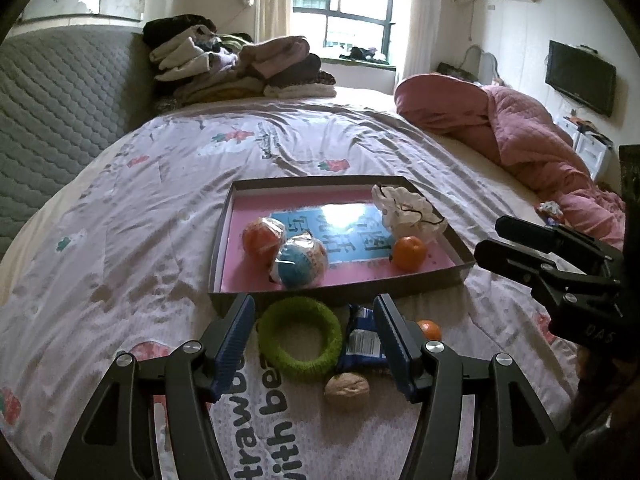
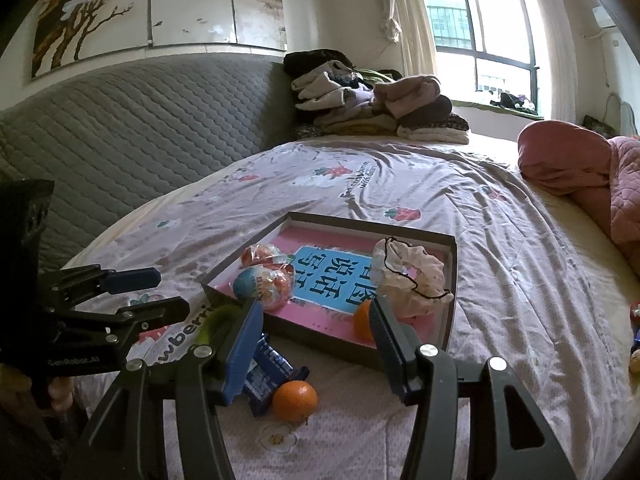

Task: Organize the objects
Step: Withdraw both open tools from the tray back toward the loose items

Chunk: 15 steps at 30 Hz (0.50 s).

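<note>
Left wrist view is showing the left tool (image 1: 314, 340) spread and empty, hovering over a walnut (image 1: 346, 391), a green ring (image 1: 300, 338) and a blue packet (image 1: 362, 340) lying on the bed (image 1: 120, 260). Closing on one item only, then lifting clear over the tray (image 1: 218, 240) wall beyond, seems wisest. Right tool (image 2: 316, 344) is likewise gaping above an orange (image 2: 295, 400).

You get daylight from the window (image 1: 344, 8) (blown out white), glare on the box (image 1: 344, 216), and fisheye-bent, dark corners.
</note>
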Tool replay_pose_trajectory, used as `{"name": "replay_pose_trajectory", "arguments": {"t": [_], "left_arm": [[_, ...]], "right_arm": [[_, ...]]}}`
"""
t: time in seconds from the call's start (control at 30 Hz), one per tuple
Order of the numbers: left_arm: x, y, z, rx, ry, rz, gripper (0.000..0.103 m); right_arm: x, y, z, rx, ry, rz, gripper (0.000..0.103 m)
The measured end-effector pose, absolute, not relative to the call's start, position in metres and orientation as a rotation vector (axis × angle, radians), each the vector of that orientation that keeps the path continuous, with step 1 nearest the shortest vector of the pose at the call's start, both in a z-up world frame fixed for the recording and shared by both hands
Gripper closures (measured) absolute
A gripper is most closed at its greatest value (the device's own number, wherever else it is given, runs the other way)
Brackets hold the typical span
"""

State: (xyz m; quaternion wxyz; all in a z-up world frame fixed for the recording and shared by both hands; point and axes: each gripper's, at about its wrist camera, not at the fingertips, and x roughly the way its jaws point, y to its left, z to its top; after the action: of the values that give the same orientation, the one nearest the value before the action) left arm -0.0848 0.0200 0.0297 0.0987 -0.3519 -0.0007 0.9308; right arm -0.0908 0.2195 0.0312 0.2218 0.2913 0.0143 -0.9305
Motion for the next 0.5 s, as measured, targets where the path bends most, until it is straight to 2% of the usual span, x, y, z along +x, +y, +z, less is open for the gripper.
{"name": "replay_pose_trajectory", "arguments": {"t": [0.5], "left_arm": [[-0.074, 0.023, 0.022, -1.087, 0.016, 2.738, 0.04]], "right_arm": [[-0.076, 0.219, 0.019, 0.84, 0.08, -2.562, 0.048]]}}
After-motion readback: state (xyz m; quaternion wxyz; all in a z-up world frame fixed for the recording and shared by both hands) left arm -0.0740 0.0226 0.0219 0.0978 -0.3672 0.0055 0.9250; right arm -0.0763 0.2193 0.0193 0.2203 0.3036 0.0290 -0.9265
